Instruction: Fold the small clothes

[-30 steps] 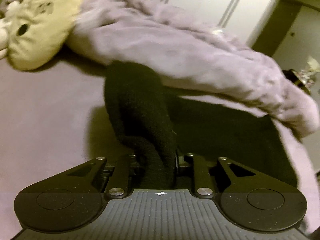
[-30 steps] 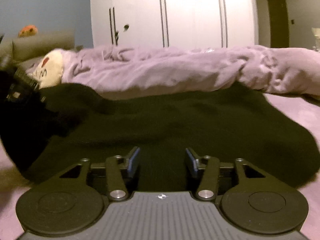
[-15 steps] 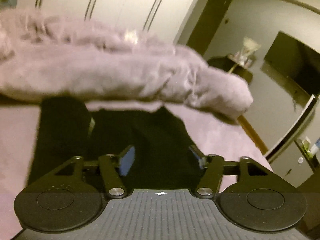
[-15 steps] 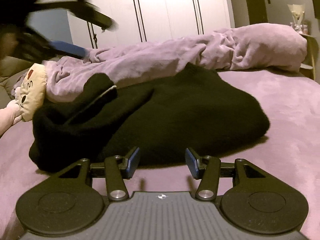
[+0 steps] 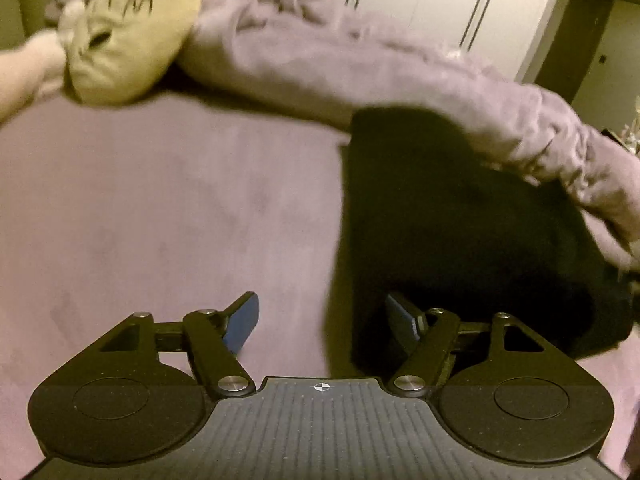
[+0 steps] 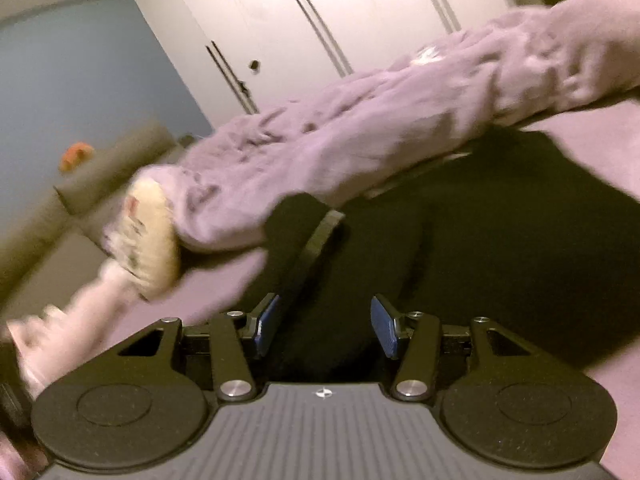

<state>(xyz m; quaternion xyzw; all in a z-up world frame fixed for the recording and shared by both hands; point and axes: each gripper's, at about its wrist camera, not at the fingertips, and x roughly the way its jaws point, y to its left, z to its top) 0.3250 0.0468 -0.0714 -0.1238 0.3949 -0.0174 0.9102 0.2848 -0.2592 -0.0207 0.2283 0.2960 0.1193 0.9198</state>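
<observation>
A black garment (image 5: 460,220) lies folded on the purple bed sheet (image 5: 160,208), its far edge against a rumpled purple blanket (image 5: 360,68). My left gripper (image 5: 322,322) is open and empty, at the garment's left edge; its right finger is over the black cloth, its left over bare sheet. In the right wrist view the garment (image 6: 500,240) fills the middle, with a ribbed cuff or collar band (image 6: 320,236) lying on top. My right gripper (image 6: 324,330) is open and empty, just above the garment's near part.
A cream plush toy with a stitched face (image 5: 128,32) lies at the far left by the blanket; it also shows in the right wrist view (image 6: 150,240). White wardrobe doors (image 6: 320,28) stand behind the bed. A dark doorway (image 5: 572,40) is at the right.
My left gripper let go of the black cloth it held a second ago, opened, and has swung back left. My right gripper stayed open and moved closer over the garment, tilting.
</observation>
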